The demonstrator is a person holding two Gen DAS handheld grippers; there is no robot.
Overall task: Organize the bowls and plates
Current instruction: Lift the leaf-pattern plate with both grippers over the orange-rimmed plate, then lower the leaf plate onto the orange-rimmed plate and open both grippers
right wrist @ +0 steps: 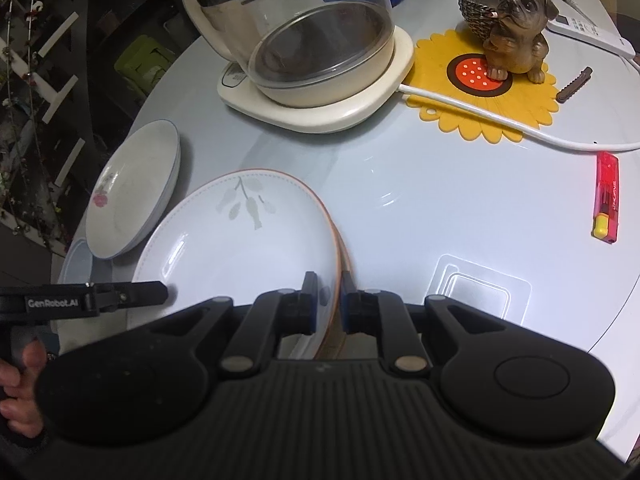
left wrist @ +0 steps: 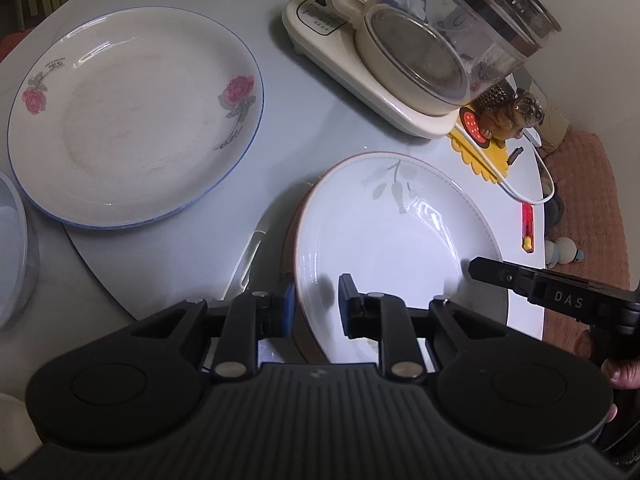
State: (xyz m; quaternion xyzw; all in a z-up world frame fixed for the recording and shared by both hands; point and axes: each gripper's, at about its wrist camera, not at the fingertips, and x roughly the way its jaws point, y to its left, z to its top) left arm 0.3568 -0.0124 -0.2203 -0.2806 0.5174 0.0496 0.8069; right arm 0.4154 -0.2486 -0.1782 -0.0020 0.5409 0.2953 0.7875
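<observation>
A: Seen from the left wrist camera, the left gripper (left wrist: 316, 300) has its jaws drawn narrow on the near-left rim of the leaf-patterned plate (left wrist: 396, 240), one pad under the edge and one on top

B: And the other tool?

A: At the frame's right edge, the right gripper (left wrist: 480, 268) reaches in over the same plate's far side, a hand (left wrist: 620, 372) behind it. A rose-patterned plate (left wrist: 132, 116) lies apart at upper left on the pale table (left wrist: 304, 128), with a glass kettle (left wrist: 440, 28) on its base beyond

B: What about the right wrist camera?

A: Its jaws pinch the plate's right rim (right wrist: 328, 304), which stands tilted between the pads. Beside it, the rose plate (right wrist: 132, 196) leans on a stack, and a red lighter (right wrist: 608, 196) lies well apart near a dog figurine (right wrist: 516, 28) on a yellow mat (right wrist: 480, 92)
</observation>
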